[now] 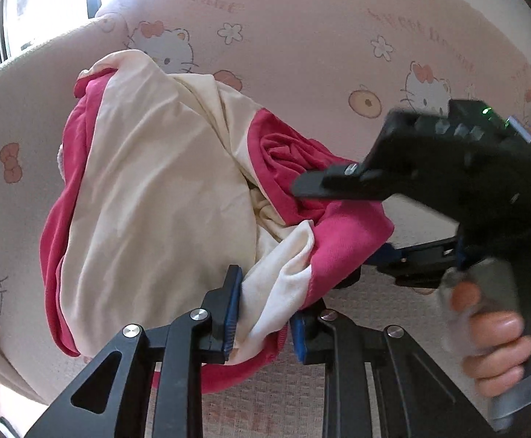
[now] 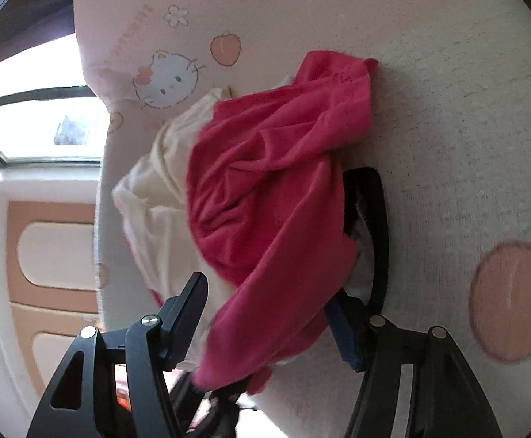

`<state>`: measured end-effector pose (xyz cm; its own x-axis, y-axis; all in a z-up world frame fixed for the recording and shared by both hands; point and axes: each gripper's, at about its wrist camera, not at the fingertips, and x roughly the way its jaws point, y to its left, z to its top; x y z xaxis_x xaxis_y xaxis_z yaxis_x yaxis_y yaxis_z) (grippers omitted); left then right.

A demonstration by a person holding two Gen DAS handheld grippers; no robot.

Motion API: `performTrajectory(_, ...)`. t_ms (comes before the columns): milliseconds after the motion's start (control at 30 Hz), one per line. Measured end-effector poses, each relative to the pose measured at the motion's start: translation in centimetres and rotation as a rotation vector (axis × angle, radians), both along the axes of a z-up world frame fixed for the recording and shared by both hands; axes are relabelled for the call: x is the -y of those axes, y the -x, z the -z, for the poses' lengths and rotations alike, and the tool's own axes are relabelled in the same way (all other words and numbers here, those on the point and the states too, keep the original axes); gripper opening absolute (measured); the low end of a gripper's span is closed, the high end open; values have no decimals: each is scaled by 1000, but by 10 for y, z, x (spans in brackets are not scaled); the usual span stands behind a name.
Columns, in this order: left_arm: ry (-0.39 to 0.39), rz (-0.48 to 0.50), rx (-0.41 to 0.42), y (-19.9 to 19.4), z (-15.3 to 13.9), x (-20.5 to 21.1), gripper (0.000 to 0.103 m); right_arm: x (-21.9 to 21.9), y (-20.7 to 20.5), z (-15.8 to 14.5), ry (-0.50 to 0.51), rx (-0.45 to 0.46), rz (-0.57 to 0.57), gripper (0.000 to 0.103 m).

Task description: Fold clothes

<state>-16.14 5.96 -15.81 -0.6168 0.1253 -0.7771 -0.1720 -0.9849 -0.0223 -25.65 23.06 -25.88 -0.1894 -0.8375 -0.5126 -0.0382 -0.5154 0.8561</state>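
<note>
Two grippers are working on one garment (image 1: 156,189), a cream and pink piece of clothing lying bunched on a pink bedsheet (image 1: 302,36) printed with cartoon cats, flowers and peaches.

In the left wrist view, the left gripper (image 1: 262,323) is sitting at the near edge of the garment with its blue-padded fingers (image 1: 230,314) set apart on either side of a hanging fold of cream and pink cloth. The fold is running down between the pads, but whether they are pinching it cannot be told, since a gap is showing between them. The right gripper (image 1: 335,226) is reaching in from the right, held by a hand (image 1: 495,332) whose fingers are wrapping around its grey handle. Its upper finger is lying over the pink folds, and its lower one is passing under the pink edge, so the cloth is sitting between the two.

In the right wrist view, the right gripper (image 2: 265,314) is showing its fingers wide apart, with a pink flap of the garment (image 2: 272,189) draping down between them without being squeezed. Cream fabric is bulging out to the left of the pink part. A black curved strap (image 2: 378,219) is lying on the sheet just beside the garment's right edge. Beyond the bed, a bright window (image 2: 39,124) is showing at the left.
</note>
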Motion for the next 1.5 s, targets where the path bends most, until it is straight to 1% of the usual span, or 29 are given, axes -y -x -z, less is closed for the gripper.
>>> performTrajectory(33, -7, -2, 3, 1, 0, 0, 21, 1, 0, 1, -11, -6, 0, 45)
performTrajectory(67, -13, -3, 6, 2, 0, -1, 21, 3, 0, 2, -23, -11, 0, 22)
performTrajectory(100, -20, -3, 9, 3, -1, -3, 21, 4, -1, 2, -53, -14, -6, 13)
performTrajectory(200, -44, 1, 6, 8, -3, -13, 20, 1, -6, -13, -114, -91, -10, 10)
performTrajectory(233, -57, 6, 3, 10, -5, -17, 20, -1, -8, -25, -165, -138, -15, 10)
performTrajectory(267, -67, 10, -4, 7, -10, -20, 20, -4, -9, -33, -188, -166, -19, 10)
performTrajectory(367, -88, 30, -23, 1, -23, -34, 19, -19, -15, -54, -196, -226, -21, 9)
performTrajectory(467, -109, 54, -39, -2, -35, -51, 19, -37, -25, -75, -244, -305, -17, 9)
performTrajectory(567, -119, 96, -51, -5, -42, -73, 19, -59, -34, -90, -297, -334, 6, 8)
performTrajectory(633, -120, 126, -52, -8, -44, -88, 19, -75, -39, -96, -324, -333, 20, 8)
performTrajectory(700, -133, 168, -47, -20, -45, -96, 15, -90, -46, -102, -372, -339, 31, 8)
performTrajectory(767, -137, 200, -34, -33, -44, -100, 15, -102, -51, -101, -397, -336, 34, 8)
performTrajectory(833, -98, 225, -27, -37, -38, -110, 15, -112, -56, -98, -418, -317, 33, 7)
performTrajectory(900, -96, 238, -14, -41, -34, -113, 15, -119, -60, -92, -437, -283, 30, 7)
performTrajectory(1000, -129, 242, 5, -40, -29, -113, 15, -120, -69, -83, -488, -263, 0, 6)
performTrajectory(1067, -115, 244, 13, -39, -24, -112, 15, -115, -73, -75, -533, -248, -34, 6)
performTrajectory(1133, -98, 241, 15, -39, -20, -110, 15, -108, -76, -61, -544, -222, -63, 6)
performTrajectory(1233, -110, 219, 24, -39, -22, -100, 15, -100, -79, -54, -550, -224, -99, 6)
performTrajectory(1300, -124, 202, 31, -39, -25, -93, 16, -96, -81, -59, -565, -246, -118, 7)
performTrajectory(1333, -131, 193, 35, -39, -27, -89, 17, -94, -81, -62, -572, -255, -128, 8)
performTrajectory(1367, -138, 184, 38, -39, -28, -85, 18, -93, -81, -65, -578, -264, -137, 14)
performTrajectory(1400, -146, 175, 42, -39, -30, -81, 18, -94, -81, -68, -601, -257, -133, 32)
performTrajectory(1433, -153, 167, 46, -39, -32, -78, 19, -95, -81, -70, -624, -250, -127, 46)
performTrajectory(1467, -160, 158, 49, -39, -33, -74, 23, -99, -81, -70, -640, -234, -109, 70)
performTrajectory(1500, -167, 149, 53, -39, -35, -70, 37, -103, -83, -71, -636, -225, -82, 72)
